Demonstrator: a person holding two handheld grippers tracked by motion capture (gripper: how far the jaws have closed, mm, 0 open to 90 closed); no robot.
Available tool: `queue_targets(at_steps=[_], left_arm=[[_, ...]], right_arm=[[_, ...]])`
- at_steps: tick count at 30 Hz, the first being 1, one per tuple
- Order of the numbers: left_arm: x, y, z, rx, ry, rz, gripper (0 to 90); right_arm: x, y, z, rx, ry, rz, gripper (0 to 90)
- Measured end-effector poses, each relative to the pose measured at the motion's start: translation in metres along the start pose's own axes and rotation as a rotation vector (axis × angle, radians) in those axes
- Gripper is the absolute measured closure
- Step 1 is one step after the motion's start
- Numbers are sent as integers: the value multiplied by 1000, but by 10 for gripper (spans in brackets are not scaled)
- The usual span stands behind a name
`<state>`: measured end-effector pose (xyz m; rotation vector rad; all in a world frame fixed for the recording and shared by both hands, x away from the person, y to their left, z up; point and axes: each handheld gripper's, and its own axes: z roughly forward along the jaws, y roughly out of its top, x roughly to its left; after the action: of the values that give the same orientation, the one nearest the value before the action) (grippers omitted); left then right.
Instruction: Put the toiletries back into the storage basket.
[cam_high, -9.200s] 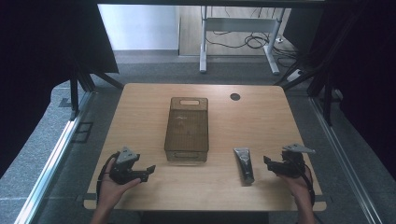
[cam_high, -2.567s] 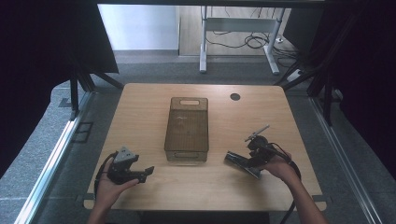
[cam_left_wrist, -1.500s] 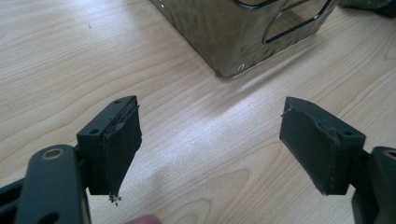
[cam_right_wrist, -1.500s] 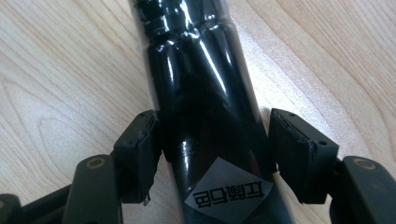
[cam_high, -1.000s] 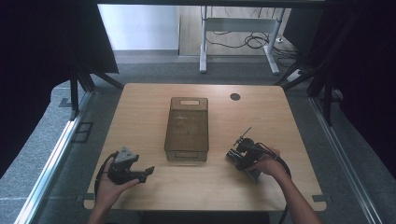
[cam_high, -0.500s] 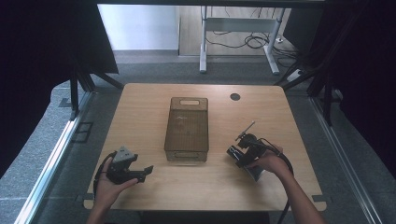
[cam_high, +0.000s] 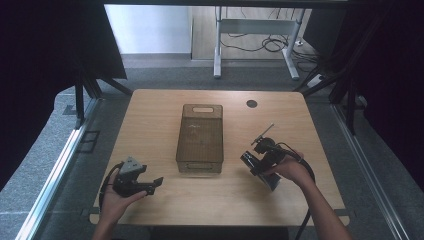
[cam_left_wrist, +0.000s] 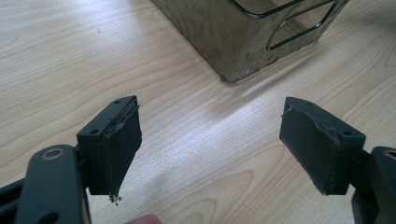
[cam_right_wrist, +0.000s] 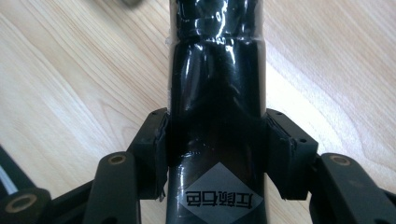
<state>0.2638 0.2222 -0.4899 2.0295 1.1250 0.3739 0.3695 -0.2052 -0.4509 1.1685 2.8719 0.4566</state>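
- We find a glossy black tube (cam_right_wrist: 217, 93) clamped between the jaws of the right gripper (cam_right_wrist: 217, 154); both pads press its sides, just above a grey diamond label with printed characters.
- In the high view the black tube (cam_high: 257, 167) sits right of centre in the frame, under the right hand (cam_high: 287, 170). We cannot tell whether it is lifted or touching the wood.
- We judge the grip is taken across the narrow body so the pads meet flat sides and the tube cannot roll out.
- The left gripper (cam_left_wrist: 210, 144) is low over bare wood with its jaws wide apart and nothing between them. In the high view the left gripper (cam_high: 134, 178) is at lower left of the frame, in the left hand (cam_high: 116, 197), apparently idle.
- A smoky translucent bin (cam_high: 200, 137) stands at mid-frame on the table (cam_high: 150, 120), between the two grippers; it looks empty, with a handle slot in its far wall. Its near corner fills the upper part of the left gripper view.
- A round dark grommet (cam_high: 251, 103) lies upper right of the bin.
- We judge nothing blocks the way from tube to bin except the bin's own wall.
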Motion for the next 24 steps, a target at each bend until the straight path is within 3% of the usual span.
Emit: queue_targets(at_steps=[8, 14, 24], left_arm=[[1, 0, 0, -1, -1, 3, 210], [1, 0, 0, -3, -1, 0, 210], [0, 0, 1, 0, -6, 4, 210]], right_arm=[[4, 12, -9, -20, 23, 23, 466], [5, 21, -15, -49, 89, 53, 466], [11, 40, -28, -53, 89, 47, 466]])
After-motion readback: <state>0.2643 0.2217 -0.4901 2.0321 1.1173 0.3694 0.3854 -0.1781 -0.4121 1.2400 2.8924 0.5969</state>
